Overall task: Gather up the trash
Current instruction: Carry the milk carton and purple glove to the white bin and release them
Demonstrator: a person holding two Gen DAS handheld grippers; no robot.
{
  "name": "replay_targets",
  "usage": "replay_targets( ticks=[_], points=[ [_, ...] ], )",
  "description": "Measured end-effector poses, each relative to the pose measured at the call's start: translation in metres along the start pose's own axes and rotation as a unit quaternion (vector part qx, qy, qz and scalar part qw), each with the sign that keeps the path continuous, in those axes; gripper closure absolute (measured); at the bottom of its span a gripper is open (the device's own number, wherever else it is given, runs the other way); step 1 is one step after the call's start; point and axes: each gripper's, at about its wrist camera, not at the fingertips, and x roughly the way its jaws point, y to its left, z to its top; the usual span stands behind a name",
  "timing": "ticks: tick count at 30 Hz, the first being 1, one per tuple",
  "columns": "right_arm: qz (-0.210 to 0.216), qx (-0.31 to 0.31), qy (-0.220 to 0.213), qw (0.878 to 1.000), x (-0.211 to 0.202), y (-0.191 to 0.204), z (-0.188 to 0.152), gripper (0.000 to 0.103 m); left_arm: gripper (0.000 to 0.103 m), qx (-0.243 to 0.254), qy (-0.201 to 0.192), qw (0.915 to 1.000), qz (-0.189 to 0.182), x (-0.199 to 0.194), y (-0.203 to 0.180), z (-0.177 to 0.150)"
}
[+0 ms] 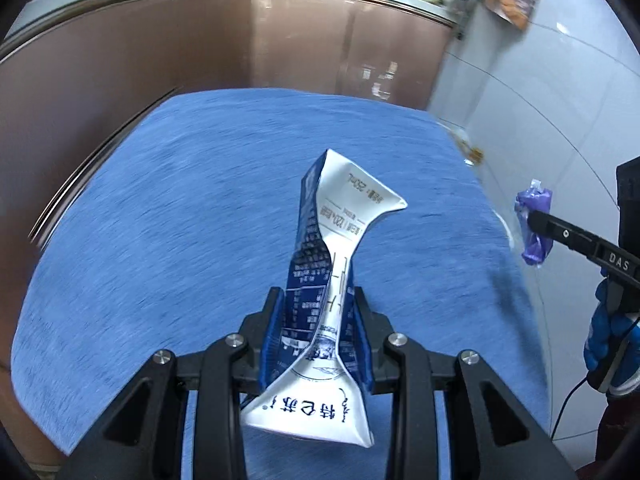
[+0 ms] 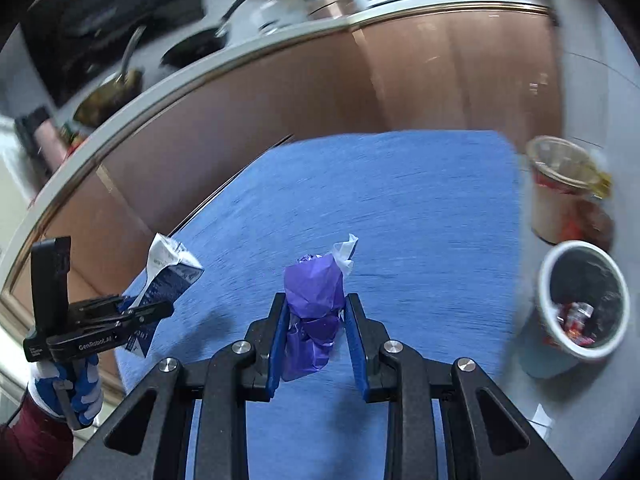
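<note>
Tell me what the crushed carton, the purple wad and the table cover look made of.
Crushed carton: coated paperboard, smooth and printed; it holds sharp creases where squashed.
Purple wad: thin plastic film or foil wrapper, probably; crinkly with slight sheen.
Table cover: blue woven cloth, matte, with a heathered grain.

Even indoor light, strong motion blur across backgrounds, fisheye bending and dark vignetted corners.

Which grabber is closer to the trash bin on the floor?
Right. The right gripper, holding the purple wrapper, is over the blue table nearer the bin. The left gripper, holding the milk carton, is farther away.
</note>
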Motion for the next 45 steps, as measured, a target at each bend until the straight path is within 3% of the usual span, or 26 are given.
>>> replay_targets(
  ticks=[4, 11, 18, 24, 38, 45],
  points=[
    [-0.043, 0.042, -0.034, 0.998, -0.032, -0.046, -0.005, 0.077, 0.072, 0.044, 0.001, 0.9987, -0.024, 0.018, -0.052, 0.028],
    [-0.136, 0.100, -0.077, 0.983, -0.073, -0.125, -0.014, 0.077, 0.072, 0.109, 0.003, 0.9916, -0.070, 0.059, -0.152, 0.084],
    [-0.200, 0.129, -0.089, 0.967, -0.075, -0.182, -0.015, 0.077, 0.072, 0.165, 0.007, 0.9820, -0.092, 0.118, -0.255, 0.130],
    [-0.225, 0.143, -0.086, 0.960, -0.066, -0.224, -0.015, 0.077, 0.072, 0.193, -0.001, 0.9771, -0.090, 0.159, -0.309, 0.146],
    [-0.248, 0.152, -0.070, 0.954, -0.033, -0.279, -0.005, 0.077, 0.072, 0.241, 0.004, 0.9675, -0.076, 0.230, -0.366, 0.163],
    [-0.265, 0.163, -0.055, 0.949, -0.021, -0.306, -0.007, 0.076, 0.072, 0.236, 0.024, 0.9685, -0.076, 0.251, -0.374, 0.158]
  ],
)
